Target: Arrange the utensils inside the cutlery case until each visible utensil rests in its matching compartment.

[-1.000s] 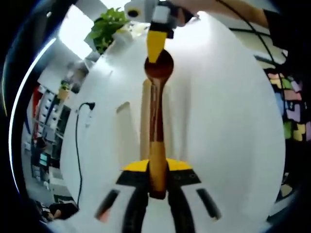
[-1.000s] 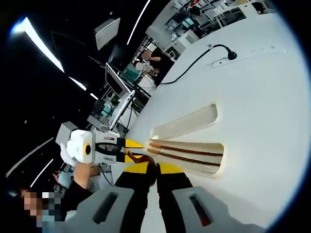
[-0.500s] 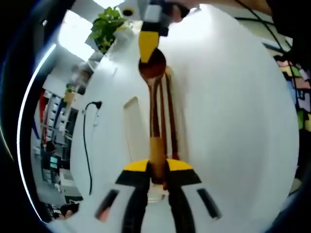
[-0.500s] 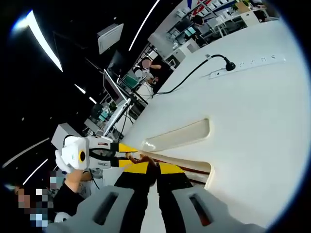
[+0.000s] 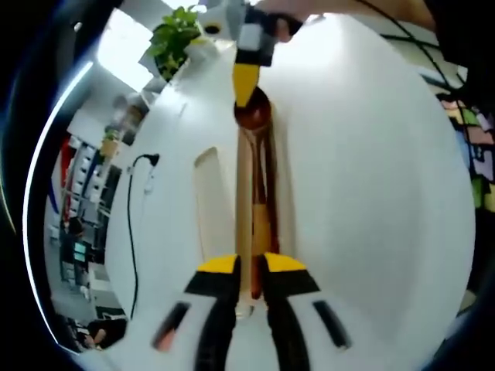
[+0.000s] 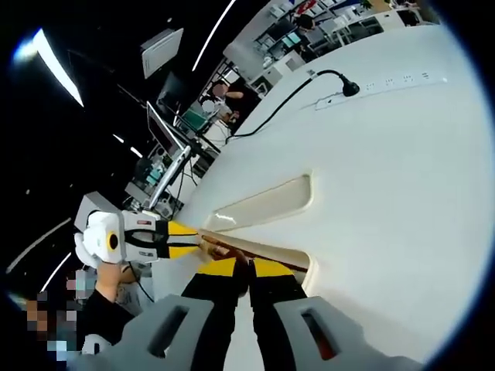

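Left claw [image 5: 249, 272] grasps the wooden spoon [image 5: 254, 124] by its handle; right claw [image 6: 249, 270] grasps its bowl over the cutlery case [image 5: 207, 193].

Spoon [image 5: 253, 147] – glossy brown wood; cutlery case [image 6: 267, 202] – smooth cream plastic; table [image 5: 363, 178] – matt white.

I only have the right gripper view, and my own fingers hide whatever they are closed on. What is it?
Observer: The left gripper view shows the right gripper pinching the bowl of a wooden spoon.
Reviewer: Who has the other end?
Observer: The left gripper is closed on the spoon's handle.
Reviewer: Where is the spoon relative to the case?
Observer: It runs lengthwise along the cutlery case compartment that holds the dark chopsticks. I cannot tell whether it is resting inside.
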